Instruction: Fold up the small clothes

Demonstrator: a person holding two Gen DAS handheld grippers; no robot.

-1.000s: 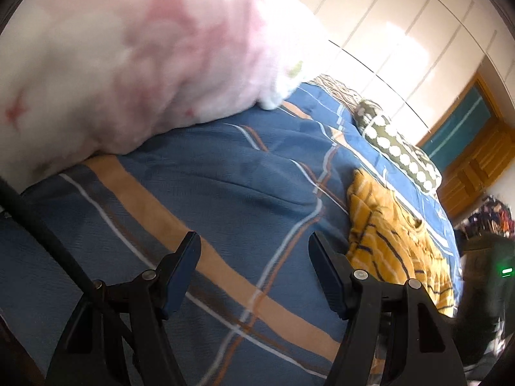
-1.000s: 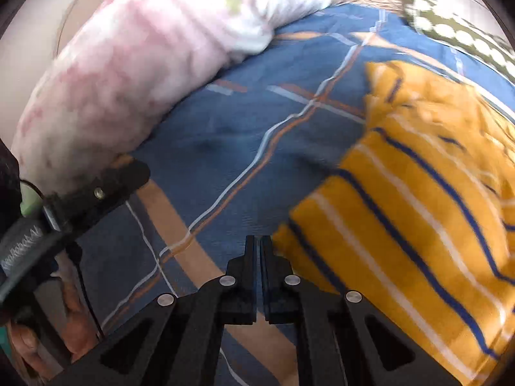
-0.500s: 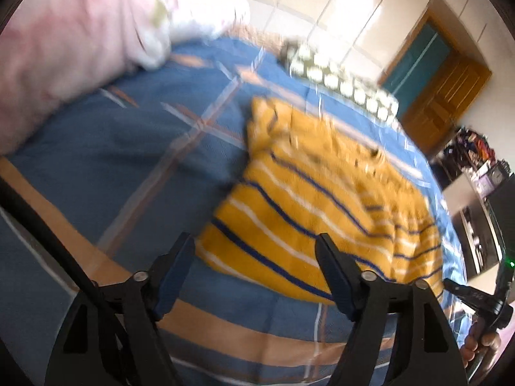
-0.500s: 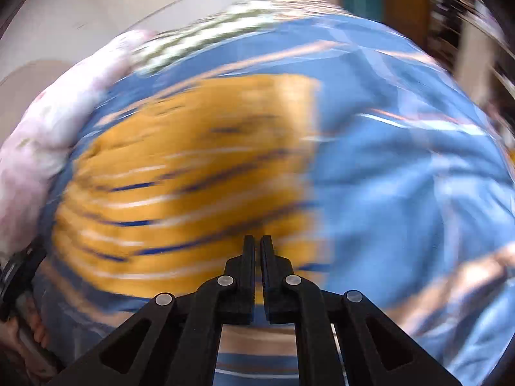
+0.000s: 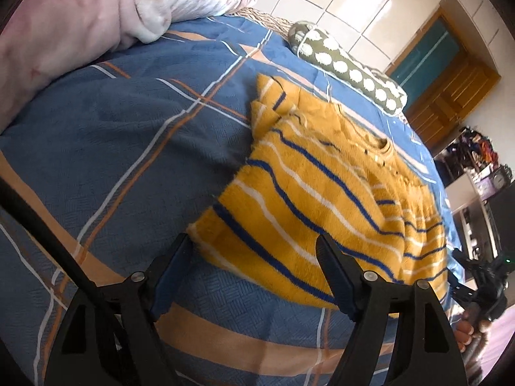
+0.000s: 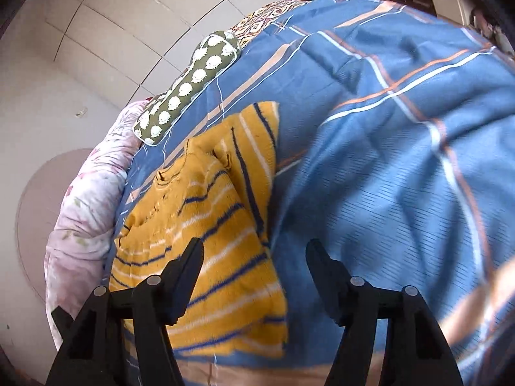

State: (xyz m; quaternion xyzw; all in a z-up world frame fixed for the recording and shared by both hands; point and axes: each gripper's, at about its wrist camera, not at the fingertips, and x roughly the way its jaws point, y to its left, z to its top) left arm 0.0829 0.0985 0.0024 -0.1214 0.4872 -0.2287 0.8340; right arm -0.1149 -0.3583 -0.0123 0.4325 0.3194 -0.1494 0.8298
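A small yellow sweater point(image 5: 322, 199) with blue and white stripes lies flat on the blue plaid bedspread point(image 5: 122, 135), its sleeves folded in. My left gripper point(image 5: 254, 254) is open and empty, just above the sweater's near left hem corner. In the right wrist view the sweater point(image 6: 206, 231) lies left of centre. My right gripper point(image 6: 254, 257) is open and empty, over the sweater's right edge near the hem. The right gripper also shows at the far right of the left wrist view point(image 5: 479, 286), held by a hand.
A pink floral duvet point(image 5: 80, 22) is bunched at the bed's left side. A green pillow point(image 5: 347, 67) with white dots lies along the far edge. White wardrobe doors, a wooden door point(image 5: 450, 87) and cluttered shelves point(image 5: 476, 160) stand beyond the bed.
The right gripper has opened from shut and swung to the sweater's right side. The left gripper has turned from the bare bedspread to the sweater and come closer to its hem corner.
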